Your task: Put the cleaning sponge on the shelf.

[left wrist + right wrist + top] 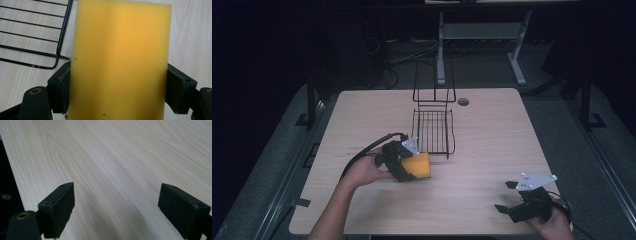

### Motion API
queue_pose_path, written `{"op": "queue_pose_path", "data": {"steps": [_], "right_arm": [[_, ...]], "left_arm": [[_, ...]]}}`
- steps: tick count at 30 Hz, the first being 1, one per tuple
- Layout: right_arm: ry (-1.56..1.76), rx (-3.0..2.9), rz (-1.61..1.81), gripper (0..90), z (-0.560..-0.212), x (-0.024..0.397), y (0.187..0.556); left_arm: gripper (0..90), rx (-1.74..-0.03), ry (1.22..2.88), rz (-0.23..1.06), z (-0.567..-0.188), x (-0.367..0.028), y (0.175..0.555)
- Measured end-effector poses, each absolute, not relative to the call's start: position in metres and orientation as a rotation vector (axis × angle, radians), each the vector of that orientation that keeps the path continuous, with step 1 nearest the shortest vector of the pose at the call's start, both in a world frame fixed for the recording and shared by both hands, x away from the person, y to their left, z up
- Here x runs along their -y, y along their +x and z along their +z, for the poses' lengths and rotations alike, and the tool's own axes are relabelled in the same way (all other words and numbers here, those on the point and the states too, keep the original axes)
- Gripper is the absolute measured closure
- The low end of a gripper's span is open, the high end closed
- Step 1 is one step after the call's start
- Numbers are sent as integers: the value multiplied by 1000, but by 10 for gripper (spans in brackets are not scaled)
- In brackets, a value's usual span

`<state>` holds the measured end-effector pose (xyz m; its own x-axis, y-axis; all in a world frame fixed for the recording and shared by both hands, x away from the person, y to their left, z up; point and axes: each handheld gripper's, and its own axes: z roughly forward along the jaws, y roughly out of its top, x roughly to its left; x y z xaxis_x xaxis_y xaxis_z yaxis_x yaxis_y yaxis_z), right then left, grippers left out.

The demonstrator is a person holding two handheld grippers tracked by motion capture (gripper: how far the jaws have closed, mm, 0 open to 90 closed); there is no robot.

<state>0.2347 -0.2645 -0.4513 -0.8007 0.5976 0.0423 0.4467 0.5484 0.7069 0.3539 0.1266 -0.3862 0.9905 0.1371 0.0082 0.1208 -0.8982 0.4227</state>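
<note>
A yellow sponge (419, 166) sits between the jaws of my left gripper (409, 170), just in front of the black wire rack (433, 131) at the table's middle. In the left gripper view the sponge (120, 62) is a tall yellow block, pressed on both sides by the black pads (62, 87), with the corner of the wire rack (32, 37) at upper left. My right gripper (507, 196) is near the table's front right, open, with bare wood between its fingertips (62, 207).
The light wood table (492, 130) has a round cable hole (463, 101) at its far edge behind the rack. A metal desk frame (442, 45) and cables stand on the dark floor beyond.
</note>
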Motion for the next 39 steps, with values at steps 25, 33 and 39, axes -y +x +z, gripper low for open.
{"op": "queue_pose_path", "data": {"steps": [25,33,39], "right_arm": [[886,-2588,1092,133,-452,266,235],[880,-2590,1087,134,-452,266,235],[877,-2595,1084,133,-452,266,235]], "left_arm": [[216,-169,2703,55,-380,-120,370],[216,-164,2697,53,-380,-120,373],[216,-169,2688,47,-381,-120,376]]}}
